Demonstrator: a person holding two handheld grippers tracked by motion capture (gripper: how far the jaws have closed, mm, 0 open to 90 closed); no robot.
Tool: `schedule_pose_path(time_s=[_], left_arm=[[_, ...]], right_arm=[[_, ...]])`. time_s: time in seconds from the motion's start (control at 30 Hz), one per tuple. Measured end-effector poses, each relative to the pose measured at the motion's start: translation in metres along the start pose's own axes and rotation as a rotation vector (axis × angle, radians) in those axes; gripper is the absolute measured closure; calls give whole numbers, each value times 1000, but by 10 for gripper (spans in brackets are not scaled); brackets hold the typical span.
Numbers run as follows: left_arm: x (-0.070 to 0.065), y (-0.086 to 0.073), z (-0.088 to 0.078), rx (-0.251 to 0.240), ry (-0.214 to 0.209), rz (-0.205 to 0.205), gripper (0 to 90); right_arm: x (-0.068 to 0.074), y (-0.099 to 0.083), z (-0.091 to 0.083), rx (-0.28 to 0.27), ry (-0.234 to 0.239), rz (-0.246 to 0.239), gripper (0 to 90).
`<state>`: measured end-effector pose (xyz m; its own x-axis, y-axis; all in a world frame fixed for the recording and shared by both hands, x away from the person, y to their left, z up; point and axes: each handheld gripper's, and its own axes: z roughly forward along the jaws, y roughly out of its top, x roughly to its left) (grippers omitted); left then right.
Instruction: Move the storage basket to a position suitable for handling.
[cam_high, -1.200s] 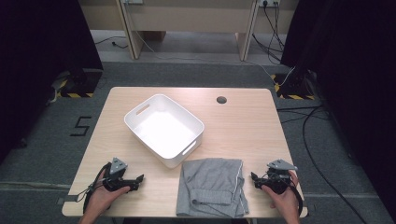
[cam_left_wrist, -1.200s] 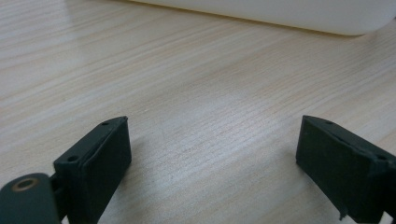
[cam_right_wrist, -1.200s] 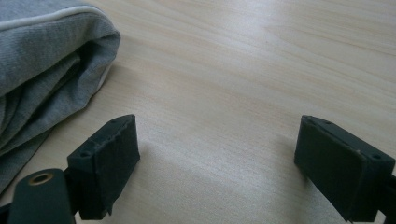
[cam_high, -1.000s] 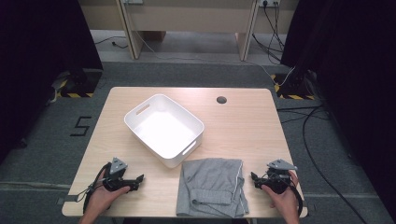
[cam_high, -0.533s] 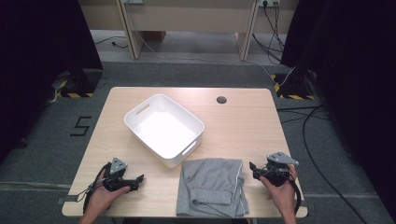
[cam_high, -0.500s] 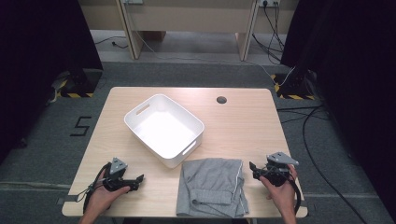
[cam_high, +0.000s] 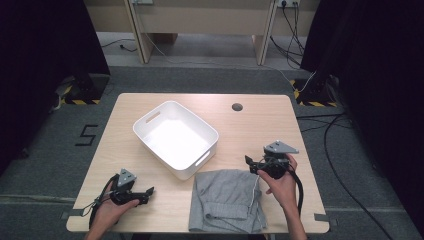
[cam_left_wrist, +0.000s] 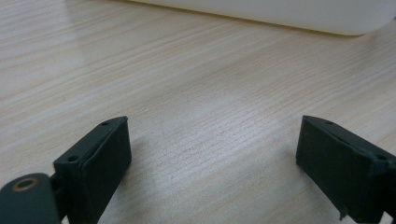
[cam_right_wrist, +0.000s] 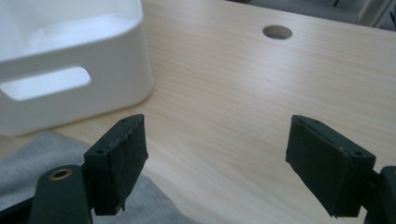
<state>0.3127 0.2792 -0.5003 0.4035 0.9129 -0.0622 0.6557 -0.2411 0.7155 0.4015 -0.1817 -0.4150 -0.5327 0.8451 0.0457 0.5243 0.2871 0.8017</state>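
A folded grey garment (cam_high: 227, 200) lies at the table's front edge, right of centre; its corner (cam_right_wrist: 28, 154) shows low in the right gripper view. A white bin (cam_high: 175, 137) sits empty near the middle, angled, with a handle slot (cam_right_wrist: 44, 83) facing the garment. My right gripper (cam_high: 252, 163) is lifted just off the garment's right upper corner, open, with bare wood between its jaws (cam_right_wrist: 215, 158). My left gripper (cam_high: 145, 192) rests low at the front left, open over bare wood (cam_left_wrist: 210, 154), the bin's wall (cam_left_wrist: 280, 16) ahead of it.
The wooden table (cam_high: 260, 125) has a round cable hole (cam_high: 237, 107) at the back right, also the hole (cam_right_wrist: 277, 32) ahead of the right gripper. Cables trail on the floor (cam_high: 345, 130) to the right. Dark curtains stand on both sides.
My right gripper has risen from the table's front right and moved forward and left, toward the garment's upper right corner. The left gripper has stayed put.
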Motion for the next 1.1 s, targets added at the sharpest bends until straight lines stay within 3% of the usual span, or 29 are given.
schedule_pose_path(time_s=[0.2, 0.27, 0.53, 0.73, 0.9, 1.03, 1.07, 1.1], left_arm=[[0, 0, 0, 0, 0, 0, 95], [0, 0, 0, 0, 0, 0, 95], [0, 0, 0, 0, 0, 0, 95], [0, 0, 0, 0, 0, 0, 95], [0, 0, 0, 0, 0, 0, 95], [0, 0, 0, 0, 0, 0, 95], [0, 0, 0, 0, -1, 0, 96], [0, 0, 0, 0, -1, 0, 95]], right_arm=[[13, 21, 12, -12, 36, -32, 251], [21, 32, 20, -18, 59, -62, 295], [39, 49, 40, -19, 108, -47, 332], [54, 62, 65, 3, 133, -41, 384], [65, 68, 85, 35, 126, -38, 390], [73, 71, 105, 95, 90, -91, 454], [74, 74, 111, 108, 48, -152, 556], [74, 74, 111, 108, 48, -152, 556]])
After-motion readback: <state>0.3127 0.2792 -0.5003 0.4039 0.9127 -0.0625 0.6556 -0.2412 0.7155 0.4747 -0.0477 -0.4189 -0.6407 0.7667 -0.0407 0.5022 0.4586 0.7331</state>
